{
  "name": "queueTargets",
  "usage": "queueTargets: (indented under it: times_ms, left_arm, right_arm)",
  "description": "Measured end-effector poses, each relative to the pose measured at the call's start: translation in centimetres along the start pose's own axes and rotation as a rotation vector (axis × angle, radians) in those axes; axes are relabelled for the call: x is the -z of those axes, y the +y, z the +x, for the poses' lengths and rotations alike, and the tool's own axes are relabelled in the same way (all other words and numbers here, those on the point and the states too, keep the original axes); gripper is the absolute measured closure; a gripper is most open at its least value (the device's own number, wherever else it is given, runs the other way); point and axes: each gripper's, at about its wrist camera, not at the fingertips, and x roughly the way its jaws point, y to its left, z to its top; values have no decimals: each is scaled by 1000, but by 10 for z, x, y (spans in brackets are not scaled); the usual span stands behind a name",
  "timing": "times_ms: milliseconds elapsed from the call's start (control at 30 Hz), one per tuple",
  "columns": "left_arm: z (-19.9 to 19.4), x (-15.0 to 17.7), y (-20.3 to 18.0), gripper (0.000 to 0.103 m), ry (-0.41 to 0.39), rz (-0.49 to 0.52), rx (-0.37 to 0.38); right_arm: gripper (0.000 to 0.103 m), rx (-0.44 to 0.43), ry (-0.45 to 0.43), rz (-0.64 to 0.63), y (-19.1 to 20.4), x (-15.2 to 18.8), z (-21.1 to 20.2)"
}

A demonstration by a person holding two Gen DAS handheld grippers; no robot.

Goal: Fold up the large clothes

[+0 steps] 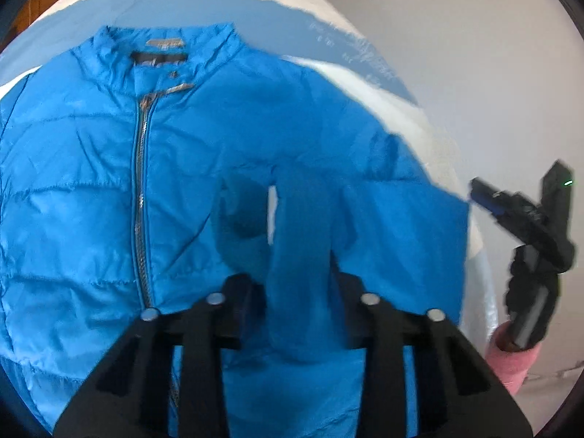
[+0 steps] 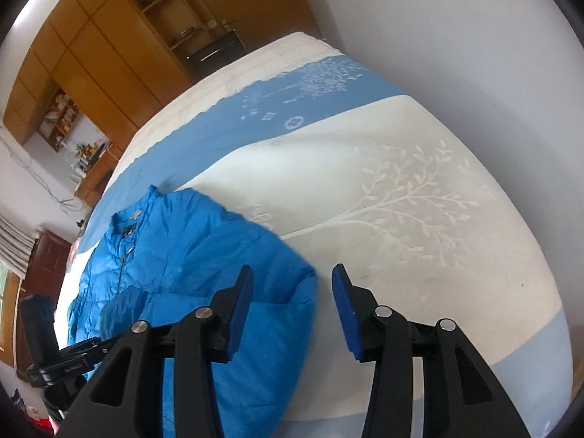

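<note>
A bright blue quilted jacket (image 1: pixel 91 182) lies front up and zipped on the bed, collar at the far end. My left gripper (image 1: pixel 299 292) is shut on the jacket's sleeve (image 1: pixel 303 248), held lifted above the jacket body. The jacket also shows in the right wrist view (image 2: pixel 189 255). My right gripper (image 2: pixel 292 306) is open and empty, hovering at the jacket's right edge above the white bedspread. It also shows in the left wrist view (image 1: pixel 525 226), off the bed's right side.
The bed (image 2: pixel 401 189) has a white cover with a leaf pattern and a blue band (image 2: pixel 219 135) across it. Wooden cabinets (image 2: pixel 109 43) and shelves stand beyond the bed. A white wall (image 1: pixel 474 54) runs along the right.
</note>
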Motion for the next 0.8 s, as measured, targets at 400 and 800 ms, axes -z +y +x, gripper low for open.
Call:
queueTargets:
  times_ms: [400,800]
  left_arm:
    - [-133,-12,67,83,-390,-118,-227]
    - [-106,-16,159,72,-268,-273,-432]
  right_arm:
    - [56,-121,33,22,-1,-2,11]
    - [56,-163,210,-227,115,13,81]
